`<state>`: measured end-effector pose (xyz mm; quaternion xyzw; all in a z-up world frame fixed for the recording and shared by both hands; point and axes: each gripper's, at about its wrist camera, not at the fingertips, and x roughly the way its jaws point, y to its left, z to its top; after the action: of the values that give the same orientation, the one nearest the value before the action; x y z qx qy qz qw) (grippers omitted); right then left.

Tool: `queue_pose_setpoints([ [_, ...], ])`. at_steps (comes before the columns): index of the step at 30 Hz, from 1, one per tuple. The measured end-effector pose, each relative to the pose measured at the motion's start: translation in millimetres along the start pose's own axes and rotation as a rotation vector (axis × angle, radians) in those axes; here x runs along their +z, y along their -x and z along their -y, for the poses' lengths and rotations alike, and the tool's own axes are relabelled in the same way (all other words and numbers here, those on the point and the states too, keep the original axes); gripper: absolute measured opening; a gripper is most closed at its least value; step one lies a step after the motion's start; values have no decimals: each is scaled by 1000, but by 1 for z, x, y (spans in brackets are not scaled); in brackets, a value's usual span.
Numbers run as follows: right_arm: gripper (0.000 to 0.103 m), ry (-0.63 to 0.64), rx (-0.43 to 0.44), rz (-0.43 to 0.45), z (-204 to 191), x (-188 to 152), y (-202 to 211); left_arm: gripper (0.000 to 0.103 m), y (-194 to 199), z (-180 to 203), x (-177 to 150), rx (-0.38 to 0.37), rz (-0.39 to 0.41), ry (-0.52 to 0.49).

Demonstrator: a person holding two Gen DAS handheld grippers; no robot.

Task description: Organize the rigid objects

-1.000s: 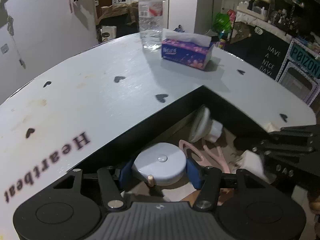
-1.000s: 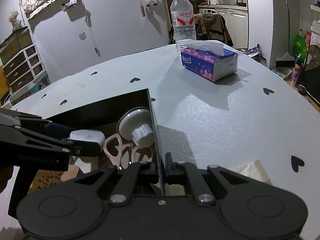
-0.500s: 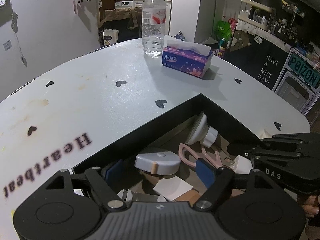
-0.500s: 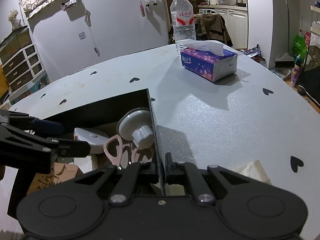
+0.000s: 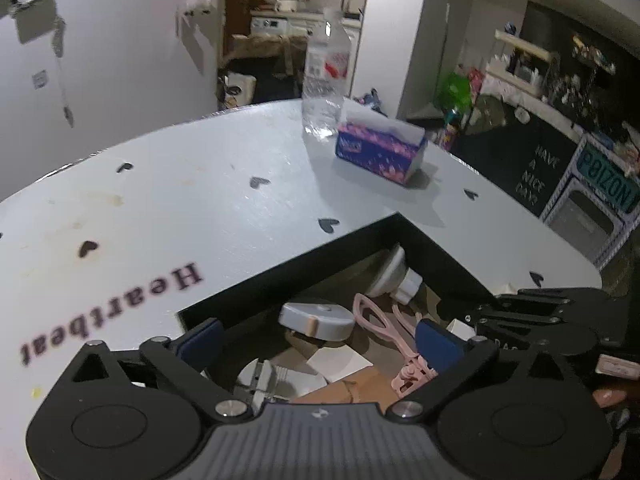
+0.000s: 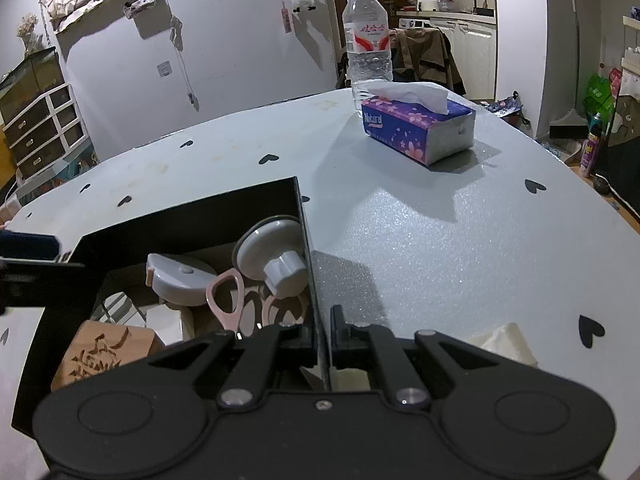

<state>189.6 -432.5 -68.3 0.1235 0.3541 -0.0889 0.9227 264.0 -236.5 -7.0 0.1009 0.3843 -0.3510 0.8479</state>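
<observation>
tape measure [image 5: 316, 319] loose in black box [image 5: 436, 248], between wide-open left fingers [image 5: 438, 344]; right fingers pinching box wall

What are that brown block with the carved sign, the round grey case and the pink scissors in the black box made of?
The brown block looks like unvarnished wood: matt, warm tan, with a sign cut into its face. The round grey case seems moulded plastic, smooth with a soft sheen and a small centre button. The pink scissors have glossy plastic-looking handles; their blades are too hidden to judge.
</observation>
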Motion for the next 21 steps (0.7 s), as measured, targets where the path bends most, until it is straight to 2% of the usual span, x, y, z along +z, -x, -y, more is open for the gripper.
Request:
queue_pose_setpoints([
  [8, 11, 20, -16, 16, -2, 2, 6, 103, 38, -7, -14, 32, 85, 75],
  [13, 15, 40, -22, 64, -4, 6, 26, 103, 56, -10, -26, 54, 155, 113],
  [16, 18, 55, -18, 108, -7, 8, 42, 103, 65, -10, -34, 93, 205, 120],
  [21, 32, 92, -26, 182, -15, 6, 68, 103, 81, -11, -48, 145, 268, 137],
])
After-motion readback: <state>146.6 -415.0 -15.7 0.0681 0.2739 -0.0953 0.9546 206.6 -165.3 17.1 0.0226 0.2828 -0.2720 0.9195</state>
